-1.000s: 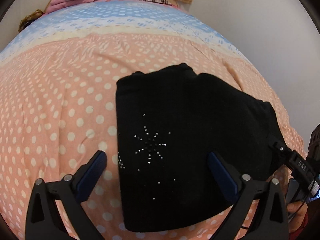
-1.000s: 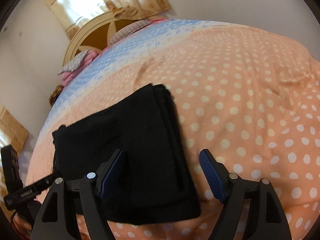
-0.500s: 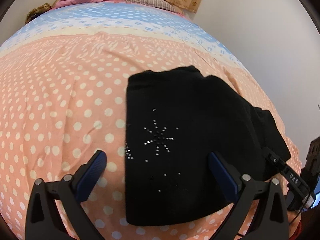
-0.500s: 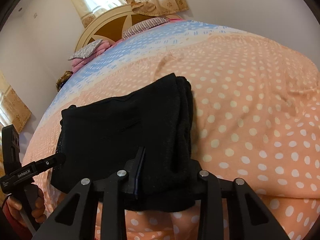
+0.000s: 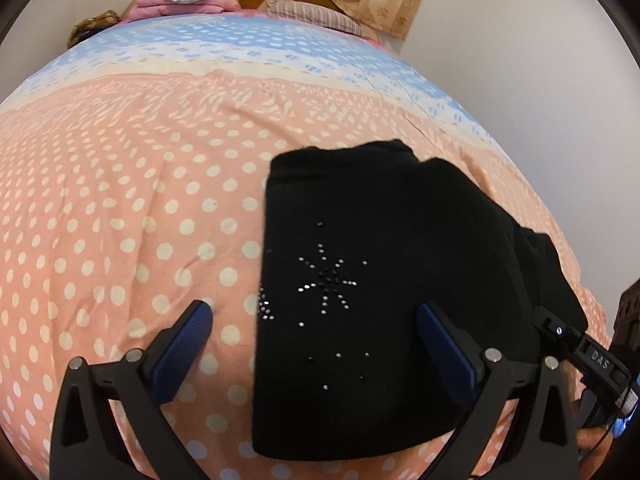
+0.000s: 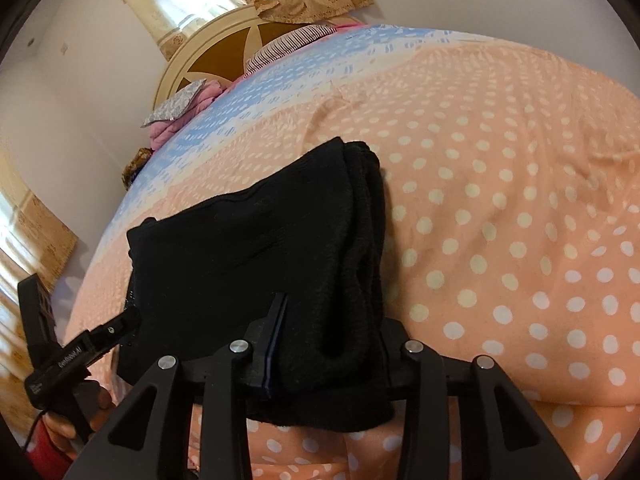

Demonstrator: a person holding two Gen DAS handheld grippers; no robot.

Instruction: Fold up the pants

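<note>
On the bedspread [image 5: 120, 200], right gripper [image 6: 328, 344] is clamping the folded pants [image 6: 248, 256], probably finishing; left gripper [image 5: 316, 332] is hovering wide.

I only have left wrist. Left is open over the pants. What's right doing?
Observer: The right gripper is shut on the black pants, on the thick folded edge nearest it.
Operator: Is the stack lifted?
Observer: That edge is bunched between the fingers; I cannot tell if it's off the bedspread.
Operator: How neat is that side?
Observer: Several layers show stacked along the right edge, roughly aligned.
</note>
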